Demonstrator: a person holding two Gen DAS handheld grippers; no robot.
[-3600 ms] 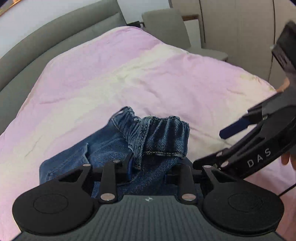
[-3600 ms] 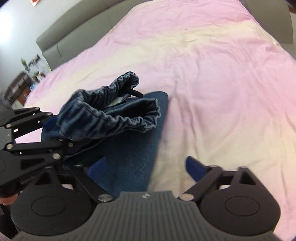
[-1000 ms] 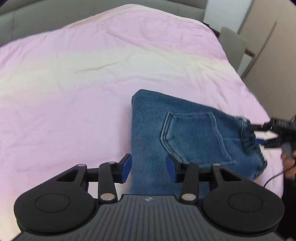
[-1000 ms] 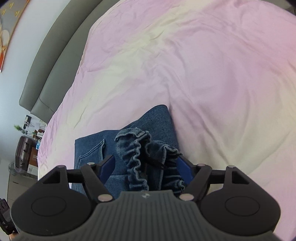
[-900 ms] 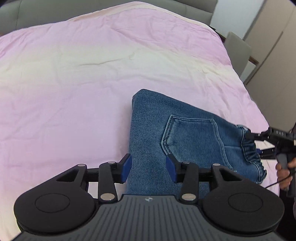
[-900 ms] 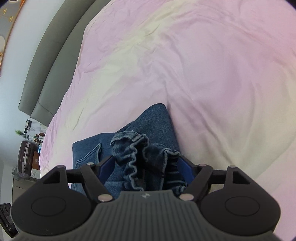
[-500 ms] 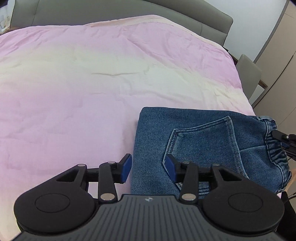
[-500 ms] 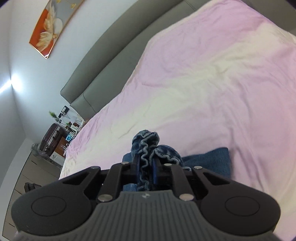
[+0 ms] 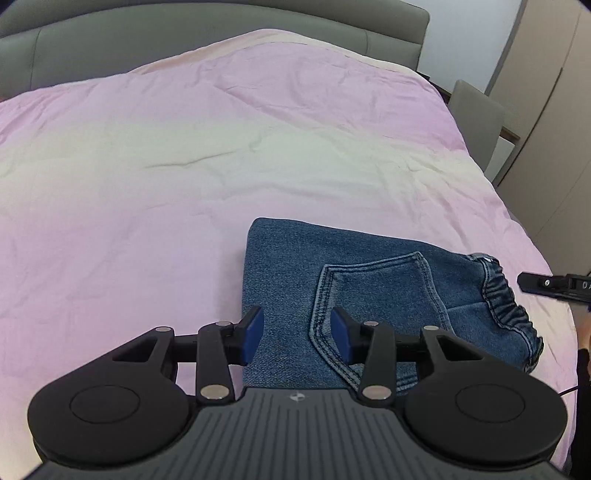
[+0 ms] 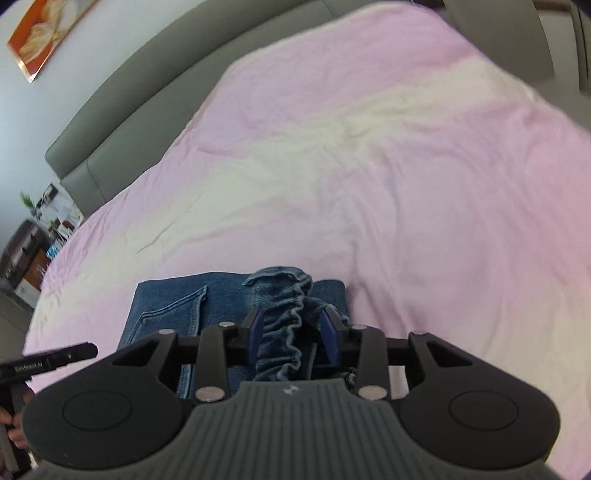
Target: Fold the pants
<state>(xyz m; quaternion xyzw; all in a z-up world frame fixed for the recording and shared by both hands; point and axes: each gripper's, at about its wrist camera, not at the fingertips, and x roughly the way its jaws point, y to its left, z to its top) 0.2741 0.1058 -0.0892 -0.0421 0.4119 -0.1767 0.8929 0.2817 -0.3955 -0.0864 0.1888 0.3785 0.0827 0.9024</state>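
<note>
The blue denim pants (image 9: pixel 369 280) lie folded in a compact rectangle on the pink bed cover (image 9: pixel 184 166), back pocket (image 9: pixel 376 295) facing up and the elastic waistband (image 9: pixel 506 306) at the right end. My left gripper (image 9: pixel 297 334) is open and empty, hovering over the near left part of the fold. In the right wrist view, my right gripper (image 10: pixel 291 334) is open with the ruffled waistband (image 10: pixel 284 321) standing loosely between its blue pads (image 10: pixel 255 332); the pants (image 10: pixel 170 306) spread to its left.
A grey upholstered headboard (image 9: pixel 184 33) runs along the far edge of the bed. A grey chair (image 9: pixel 476 114) and beige wardrobe doors (image 9: pixel 554 129) stand at the right. A cluttered nightstand (image 10: pixel 33 240) sits beside the bed, and a painting (image 10: pixel 44 33) hangs above.
My right gripper was shut on the waistband half a second ago and has now opened. The pants, held bunched earlier, now lie flat and folded. My left gripper stays open.
</note>
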